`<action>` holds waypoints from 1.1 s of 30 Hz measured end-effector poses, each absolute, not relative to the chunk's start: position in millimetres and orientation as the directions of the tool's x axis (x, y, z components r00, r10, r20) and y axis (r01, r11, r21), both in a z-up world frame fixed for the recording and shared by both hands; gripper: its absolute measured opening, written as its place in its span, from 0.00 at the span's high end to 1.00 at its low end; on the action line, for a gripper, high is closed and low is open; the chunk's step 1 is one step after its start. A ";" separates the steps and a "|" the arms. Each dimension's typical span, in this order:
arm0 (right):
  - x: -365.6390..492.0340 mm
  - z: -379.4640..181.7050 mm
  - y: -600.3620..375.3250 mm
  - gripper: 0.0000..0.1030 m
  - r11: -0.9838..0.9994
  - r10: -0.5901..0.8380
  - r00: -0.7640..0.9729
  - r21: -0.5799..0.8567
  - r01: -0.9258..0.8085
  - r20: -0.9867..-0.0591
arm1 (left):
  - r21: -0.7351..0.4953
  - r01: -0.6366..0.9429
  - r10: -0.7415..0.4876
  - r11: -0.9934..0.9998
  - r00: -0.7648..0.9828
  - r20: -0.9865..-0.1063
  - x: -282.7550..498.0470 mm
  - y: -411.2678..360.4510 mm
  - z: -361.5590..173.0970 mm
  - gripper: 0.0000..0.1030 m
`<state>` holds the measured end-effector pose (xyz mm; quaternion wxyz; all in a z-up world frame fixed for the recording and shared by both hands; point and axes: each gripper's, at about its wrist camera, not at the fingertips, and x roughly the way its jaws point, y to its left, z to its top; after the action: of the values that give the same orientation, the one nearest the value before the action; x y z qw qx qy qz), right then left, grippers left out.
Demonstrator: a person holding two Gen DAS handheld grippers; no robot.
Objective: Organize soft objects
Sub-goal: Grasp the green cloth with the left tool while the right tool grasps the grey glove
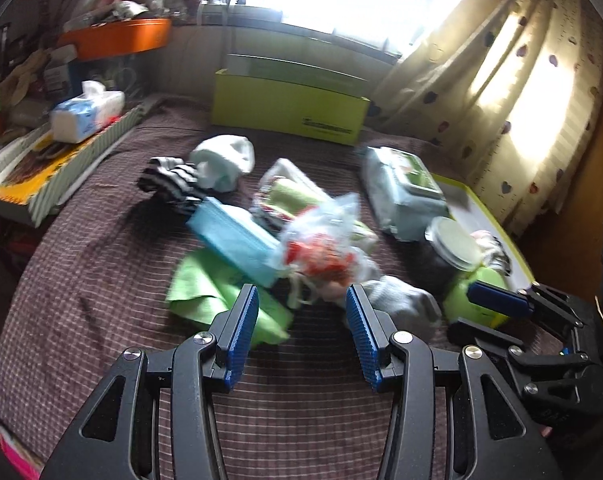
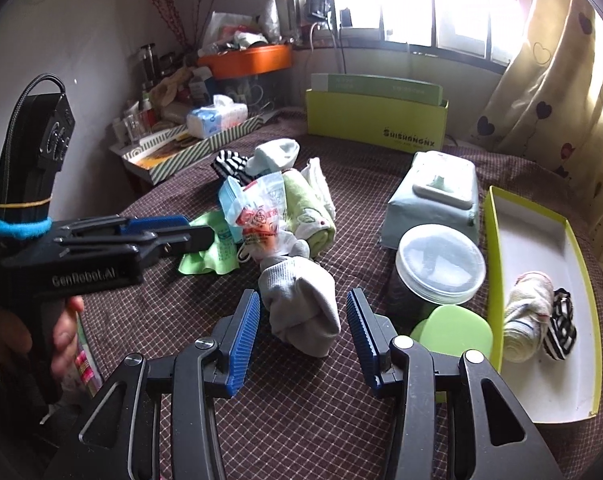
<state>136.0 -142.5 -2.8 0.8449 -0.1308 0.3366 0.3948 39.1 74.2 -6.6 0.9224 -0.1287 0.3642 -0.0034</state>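
A crumpled grey sock (image 2: pixel 301 304) lies on the checked bedspread between the fingers of my right gripper (image 2: pixel 303 300), which is open; its pads stand just off the sock on both sides. My left gripper (image 1: pixel 301 304) is open over bare bedspread, just short of a plastic bag with red print (image 1: pixel 321 248), a blue mask pack (image 1: pixel 233 236) and a green cloth (image 1: pixel 205 292). Farther back lie a striped sock (image 1: pixel 173 184) and a white sock (image 1: pixel 225 160). A lime tray (image 2: pixel 541 248) at the right holds a rolled white sock (image 2: pixel 525 316) and a rolled striped sock (image 2: pixel 561 328).
A dark jar with a clear lid (image 2: pixel 437 264), a green lid (image 2: pixel 453 328) and a wipes pack (image 2: pixel 433 196) stand between the sock and the tray. A lime box (image 2: pixel 377 120) is at the back. A tissue pack (image 2: pixel 217 116) sits on a cluttered striped tray at the left.
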 end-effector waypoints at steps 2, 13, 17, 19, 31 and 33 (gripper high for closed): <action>137.8 -5.4 -138.6 0.53 0.649 0.580 0.454 0.046 -0.760 -0.677 | -0.234 -0.110 -0.080 0.966 0.734 -0.675 39.9 81.6 -8.5 0.55; 150.0 -20.1 -121.3 0.53 0.647 0.550 0.439 0.030 -0.762 -0.711 | -0.210 -0.230 0.017 0.950 0.712 -0.702 48.9 121.4 -27.7 0.54; 153.4 -25.5 -116.5 0.53 0.651 0.531 0.439 0.017 -0.759 -0.725 | -0.224 -0.236 0.000 0.946 0.689 -0.725 60.4 130.1 -43.4 0.45; 154.4 -28.4 -113.9 0.53 0.650 0.524 0.437 0.012 -0.760 -0.731 | -0.235 -0.226 -0.023 0.945 0.672 -0.740 65.2 128.9 -52.0 0.45; 158.6 -36.3 -99.1 0.53 0.664 0.458 0.456 -0.047 -0.746 -0.763 | -0.199 -0.167 -0.041 0.966 0.657 -0.753 77.9 98.3 -58.9 0.44; 158.5 -36.7 -98.8 0.61 0.667 0.452 0.462 -0.055 -0.743 -0.763 | -0.176 -0.168 -0.023 0.970 0.654 -0.756 79.2 94.9 -58.8 0.44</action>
<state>158.5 -98.8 -36.7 0.8327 -0.1944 0.3743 0.3587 79.2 94.9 -58.8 0.9021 -0.1156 0.4138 0.0401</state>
